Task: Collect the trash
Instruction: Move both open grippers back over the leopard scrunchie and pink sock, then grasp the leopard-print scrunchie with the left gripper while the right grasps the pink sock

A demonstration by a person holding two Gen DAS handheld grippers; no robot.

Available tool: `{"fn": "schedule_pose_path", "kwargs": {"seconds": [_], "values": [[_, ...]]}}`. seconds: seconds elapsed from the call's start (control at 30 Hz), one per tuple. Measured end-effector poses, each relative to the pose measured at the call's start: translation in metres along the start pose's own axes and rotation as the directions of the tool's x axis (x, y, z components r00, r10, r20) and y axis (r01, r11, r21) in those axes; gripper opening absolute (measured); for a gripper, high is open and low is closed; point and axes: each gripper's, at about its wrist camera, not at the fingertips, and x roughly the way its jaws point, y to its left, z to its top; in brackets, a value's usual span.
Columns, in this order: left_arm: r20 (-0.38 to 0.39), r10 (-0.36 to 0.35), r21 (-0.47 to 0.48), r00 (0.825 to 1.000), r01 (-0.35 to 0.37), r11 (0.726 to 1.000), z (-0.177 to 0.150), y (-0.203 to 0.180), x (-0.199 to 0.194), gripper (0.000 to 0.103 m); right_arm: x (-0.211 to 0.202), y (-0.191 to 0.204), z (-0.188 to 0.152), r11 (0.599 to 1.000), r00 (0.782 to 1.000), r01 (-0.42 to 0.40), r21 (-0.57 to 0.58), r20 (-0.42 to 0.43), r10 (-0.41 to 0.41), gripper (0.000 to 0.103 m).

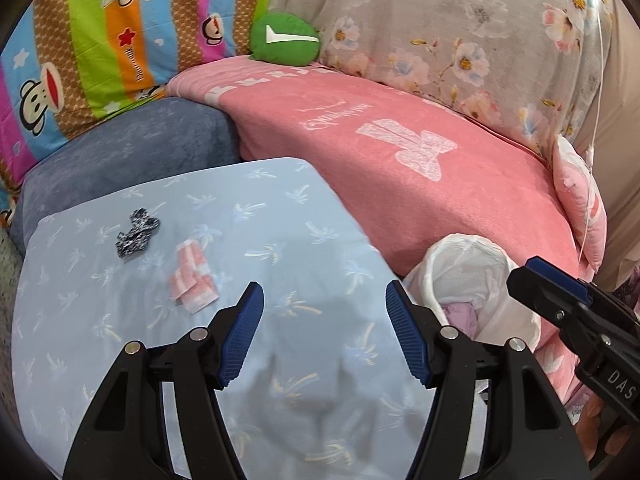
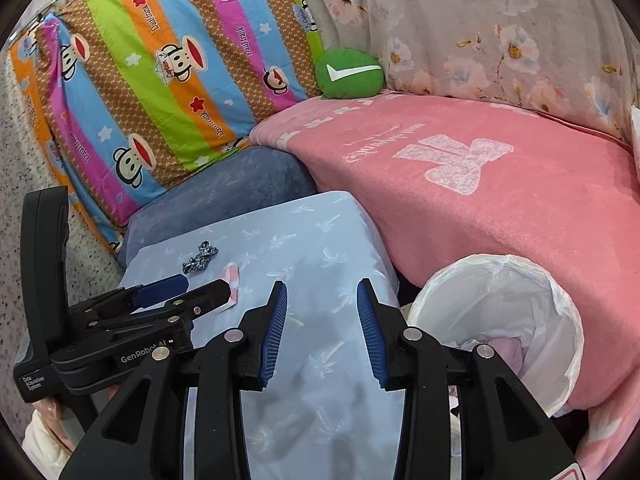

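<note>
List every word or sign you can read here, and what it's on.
"GenRobot AI": left gripper.
"Data Acquisition System": same gripper's body.
"DAS": right gripper.
"Paul frank", "Captain": striped monkey pillow.
White tick sign: green cushion.
Pink blanket: script unreadable.

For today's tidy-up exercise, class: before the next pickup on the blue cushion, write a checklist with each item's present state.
1. Left tongs open and empty: ok.
2. Right tongs open and empty: ok.
3. Pink wrapper on the blue cushion, clear to reach: ok.
4. Black scrap lying apart from the wrapper: ok.
5. Lined bin mouth open beside the cushion: ok.
6. Room left in the bin: cannot tell.
</note>
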Motion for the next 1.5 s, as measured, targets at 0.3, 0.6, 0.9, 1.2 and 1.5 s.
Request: {"fn": "schedule_pose_path", "kwargs": {"seconds": [0.3,0.6,0.9,1.2,1.5], "values": [[-0.002,0.069,-0.070,0.998,-0.069,0.995,-0.012,0.050,-0.004,0.069,0.025,0.041,-0.011,0.998,0.998,-0.035,-0.043,-0.047,0.033,0.042],[-0.022,0.158,-0.133,0.987,-0.159,0.978,-0.026,0.111,-0.005,0.080,0.067,0.088,-0.026,0.995,0.991,-0.074,-0.073,-0.112,0.066,0.050],[-0.070,0.222,-0.200,0.973,-0.232,0.952,-0.037,0.175,0.006,0.081,0.132,0.134,-0.033,0.990,0.980,-0.105,-0.095,-0.178,0.087,0.054],[-0.093,0.246,-0.244,0.965,-0.262,0.934,-0.024,0.219,0.036,0.087,0.209,0.155,-0.029,0.992,0.972,-0.089,-0.093,-0.226,0.066,0.055],[-0.105,0.232,-0.263,0.967,-0.252,0.931,0.007,0.233,0.085,0.087,0.269,0.162,-0.023,0.992,0.965,-0.079,-0.098,-0.257,0.052,0.055]]}}
